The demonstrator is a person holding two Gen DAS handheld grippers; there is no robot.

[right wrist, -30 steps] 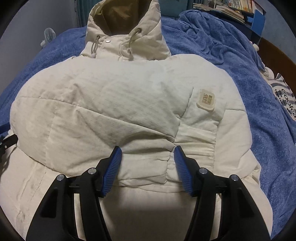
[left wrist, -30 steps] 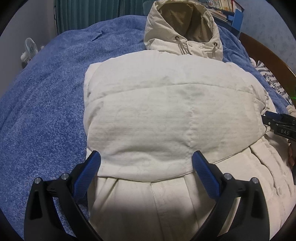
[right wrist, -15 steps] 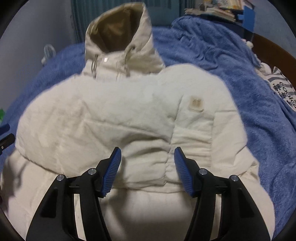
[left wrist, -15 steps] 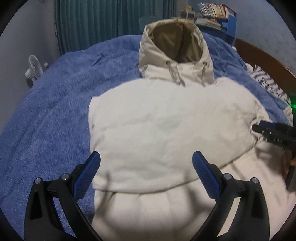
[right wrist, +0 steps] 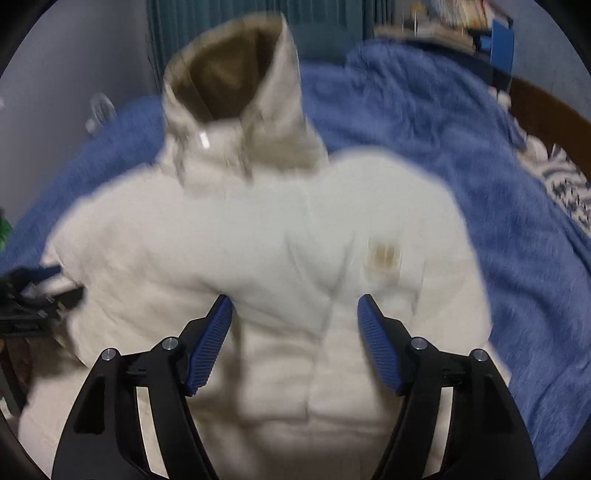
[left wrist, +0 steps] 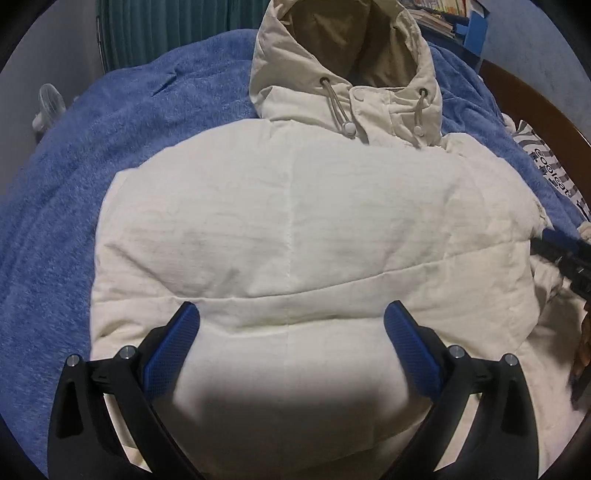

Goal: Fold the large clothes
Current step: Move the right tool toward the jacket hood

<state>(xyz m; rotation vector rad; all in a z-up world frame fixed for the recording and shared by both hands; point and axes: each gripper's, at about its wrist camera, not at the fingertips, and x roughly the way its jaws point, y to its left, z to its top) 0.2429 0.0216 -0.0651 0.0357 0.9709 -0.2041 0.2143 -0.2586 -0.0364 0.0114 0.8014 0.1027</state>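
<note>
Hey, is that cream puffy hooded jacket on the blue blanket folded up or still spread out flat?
Partly folded. The cream puffy hooded jacket has a padded layer doubled over its front on the blue blanket, while its hood lies unfolded.

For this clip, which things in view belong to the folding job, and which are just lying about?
Part of the job:
- cream hooded jacket
- left hand-held gripper, open
- right hand-held gripper, open

Just lying about:
- blue blanket under the jacket
- small fan
- stack of books
- striped printed cloth
- green curtain
</note>
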